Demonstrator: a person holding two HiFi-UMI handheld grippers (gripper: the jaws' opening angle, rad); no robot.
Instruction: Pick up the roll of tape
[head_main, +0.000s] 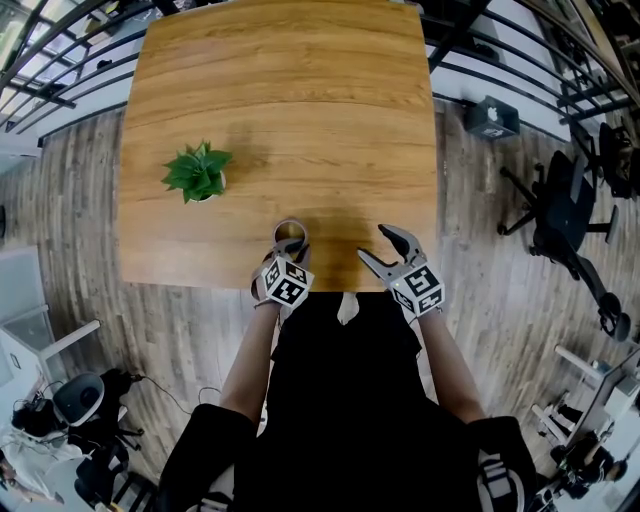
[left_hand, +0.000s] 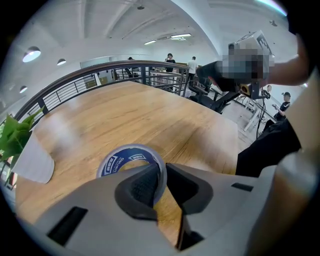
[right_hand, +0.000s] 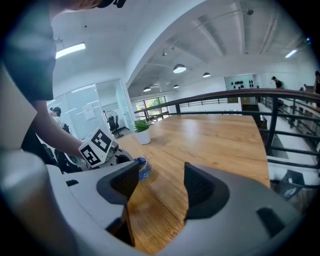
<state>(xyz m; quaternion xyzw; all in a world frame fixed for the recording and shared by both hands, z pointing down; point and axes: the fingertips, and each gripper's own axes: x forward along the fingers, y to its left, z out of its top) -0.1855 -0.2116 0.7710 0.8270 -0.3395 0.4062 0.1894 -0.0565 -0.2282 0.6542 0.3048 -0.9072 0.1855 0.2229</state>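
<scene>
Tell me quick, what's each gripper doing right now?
Left gripper: closed on the wall of the roll of tape.
Right gripper: open, holding nothing.

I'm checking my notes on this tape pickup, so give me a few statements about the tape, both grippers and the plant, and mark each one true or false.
1. The left gripper has the wall of the roll of tape pinched between its jaws, one jaw inside the ring. True.
2. The right gripper holds the tape. False: its jaws stand apart with nothing between them.
3. A potted plant stands on the table. True.
4. The tape rests against the plant's pot. False: it is near the table's edge by the person, well apart from the plant.
</scene>
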